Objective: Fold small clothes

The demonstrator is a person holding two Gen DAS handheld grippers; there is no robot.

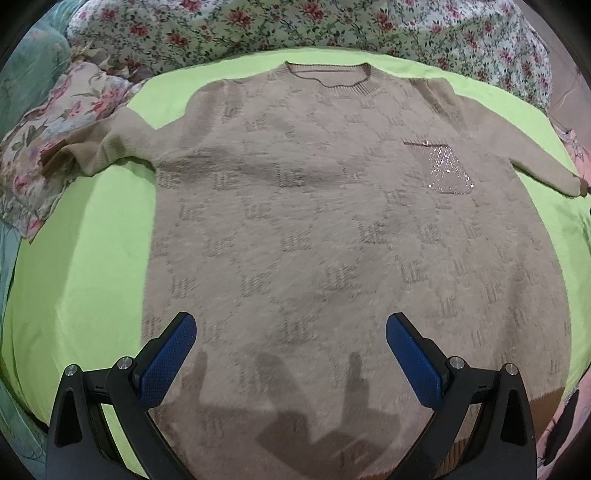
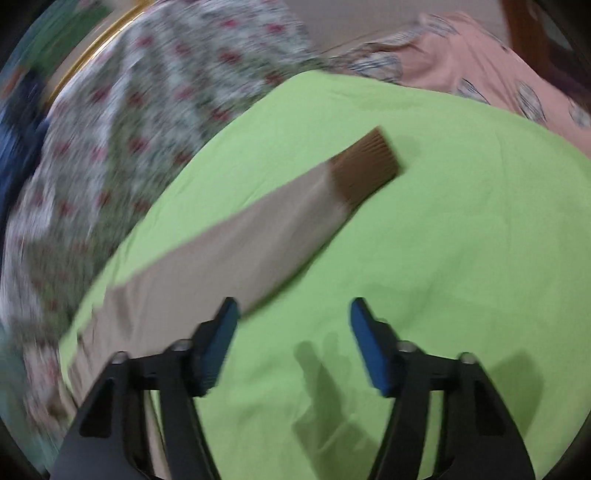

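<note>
Fuzzy beige sweater (image 1: 332,221) lay flat for folding, its sleeve (image 2: 258,236) stretched toward two o'clock, while the left gripper (image 1: 290,332) and right gripper (image 2: 293,314) hung spread wide, pinching nothing.

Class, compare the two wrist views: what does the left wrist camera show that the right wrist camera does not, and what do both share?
Only the left wrist view shows the sweater's body, its neckline and sparkly pocket, beneath the open left gripper.

Only the right wrist view shows the brown cuff close up, pink fabric and the open right gripper.

Both show the green sheet and floral bedding.
</note>
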